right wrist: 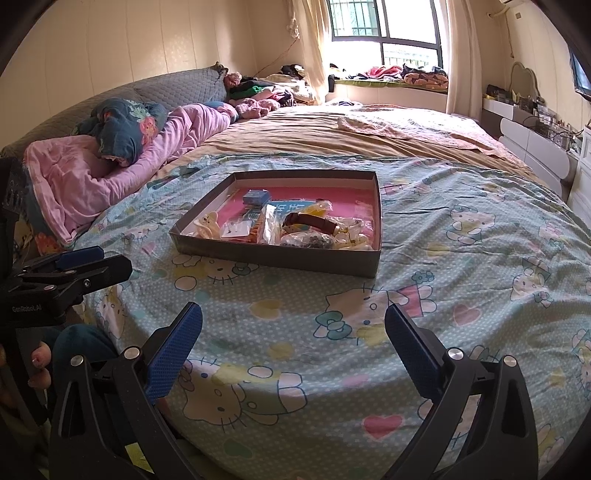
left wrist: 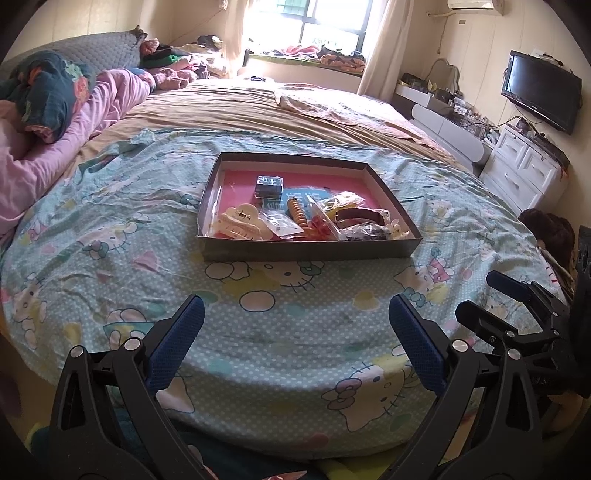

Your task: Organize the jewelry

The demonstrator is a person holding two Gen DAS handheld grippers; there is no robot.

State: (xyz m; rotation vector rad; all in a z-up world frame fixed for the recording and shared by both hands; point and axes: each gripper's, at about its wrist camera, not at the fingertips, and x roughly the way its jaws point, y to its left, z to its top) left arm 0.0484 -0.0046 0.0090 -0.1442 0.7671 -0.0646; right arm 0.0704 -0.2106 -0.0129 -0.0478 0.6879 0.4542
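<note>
Two claws, both spread wide and empty, hovering above the near edge of the bed (left wrist: 110,236): left claw (left wrist: 295,328) with blue pads, right claw (right wrist: 293,332) likewise. Right claw also visible at the right margin of the left wrist view, left claw at the left margin of the right wrist view.

Farther up the bed, well apart from both claws, resting on the cartoon-cat sheet (right wrist: 461,280): shallow cardboard box (left wrist: 310,249) with pink lining. Inside, clustered along its near side: cream hair claw clip (left wrist: 242,221), clear packet with small earrings (left wrist: 280,225), orange spiral hair tie (left wrist: 297,214), brown band (left wrist: 364,216), dark item in a plastic bag (left wrist: 369,232). Toward the back, alone: small dark case (left wrist: 269,185).

Beyond, pink quilt (right wrist: 122,173) bunched at the left, window (right wrist: 384,33) bright behind.
</note>
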